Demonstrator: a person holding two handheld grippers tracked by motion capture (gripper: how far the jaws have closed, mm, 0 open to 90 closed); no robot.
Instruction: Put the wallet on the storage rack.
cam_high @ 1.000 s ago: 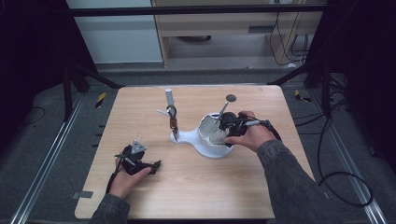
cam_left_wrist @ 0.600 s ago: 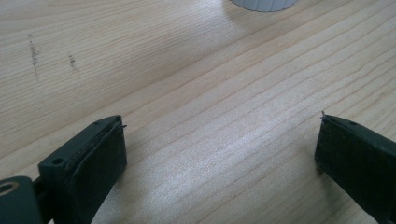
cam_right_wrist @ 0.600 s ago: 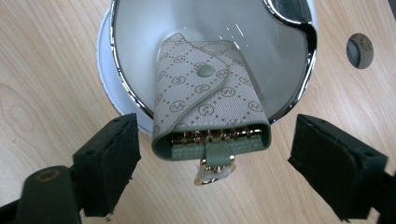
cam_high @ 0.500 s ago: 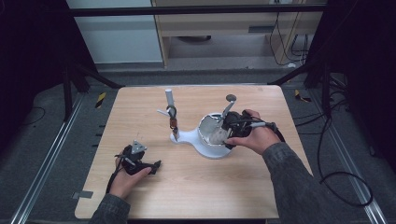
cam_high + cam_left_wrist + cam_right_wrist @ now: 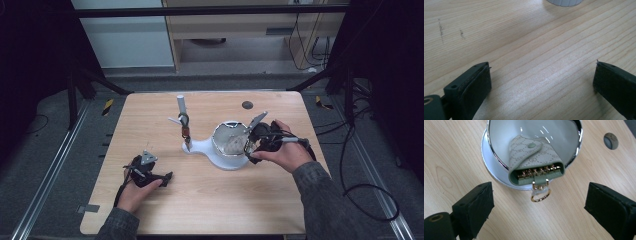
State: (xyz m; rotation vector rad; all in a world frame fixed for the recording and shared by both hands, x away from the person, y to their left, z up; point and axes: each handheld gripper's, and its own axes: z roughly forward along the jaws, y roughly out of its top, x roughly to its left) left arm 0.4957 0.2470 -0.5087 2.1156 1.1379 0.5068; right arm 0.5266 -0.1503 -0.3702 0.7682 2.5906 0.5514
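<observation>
Looks like the right gripper (image 5: 537, 202) has just been opening off the key pouch (image 5: 534, 160) resting in the bowl (image 5: 574, 152) mid-frame, jaws released, so next it just backs away.

A pale green monogram-patterned key case (image 5: 535, 161), snapped shut with a round stud on its flap, lies tilted in a white chrome-rimmed bowl-shaped dish (image 5: 499, 163) on the wooden table. Its open end with a row of gold hooks overhangs the rim, and a gold ring (image 5: 540, 195) dangles below it.
</observation>
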